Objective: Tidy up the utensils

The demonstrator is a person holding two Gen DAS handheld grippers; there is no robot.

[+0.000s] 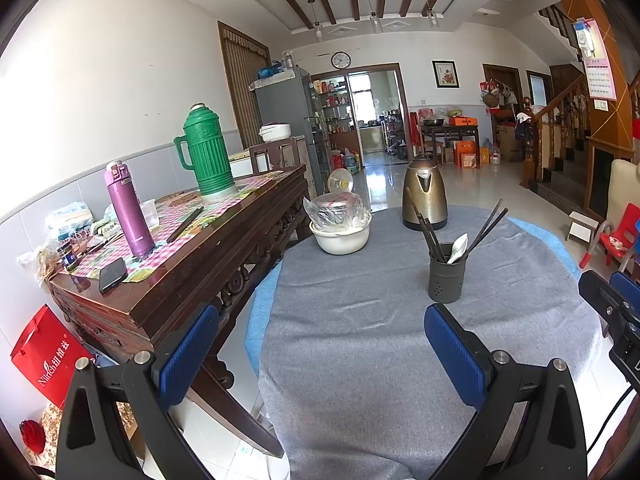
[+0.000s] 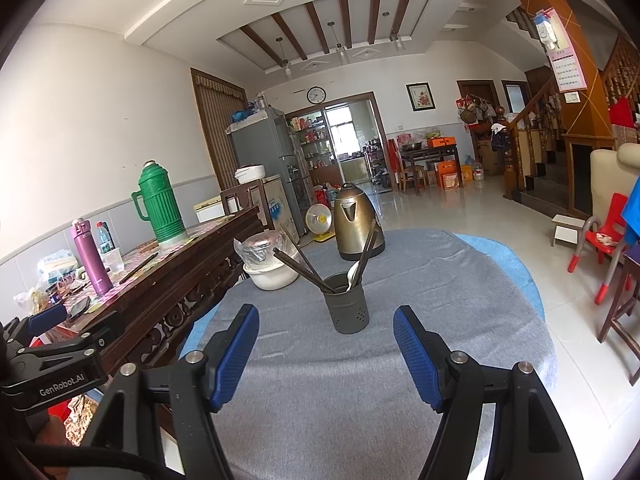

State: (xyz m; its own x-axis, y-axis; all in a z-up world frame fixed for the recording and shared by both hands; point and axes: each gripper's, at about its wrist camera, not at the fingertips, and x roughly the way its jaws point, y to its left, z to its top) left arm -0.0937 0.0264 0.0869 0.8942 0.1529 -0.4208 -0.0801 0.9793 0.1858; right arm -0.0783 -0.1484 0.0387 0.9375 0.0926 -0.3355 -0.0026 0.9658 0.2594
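A dark grey perforated utensil holder (image 1: 447, 278) stands on the grey tablecloth (image 1: 360, 340). It holds several dark chopsticks (image 1: 426, 226) and a white spoon (image 1: 458, 248). It also shows in the right wrist view (image 2: 347, 303) with chopsticks (image 2: 304, 268) leaning out left and right. My left gripper (image 1: 320, 354) is open and empty, near the table's front, left of the holder. My right gripper (image 2: 326, 354) is open and empty, just in front of the holder. The right gripper shows at the left wrist view's right edge (image 1: 612, 312).
A bronze kettle (image 1: 424, 198) and a white bowl with a bagged lid (image 1: 340, 226) stand at the table's far side. A wooden sideboard (image 1: 180, 280) at left carries a green thermos (image 1: 206, 152), purple flask (image 1: 128, 210) and phone (image 1: 113, 274). A red child's chair (image 2: 608, 236) is at right.
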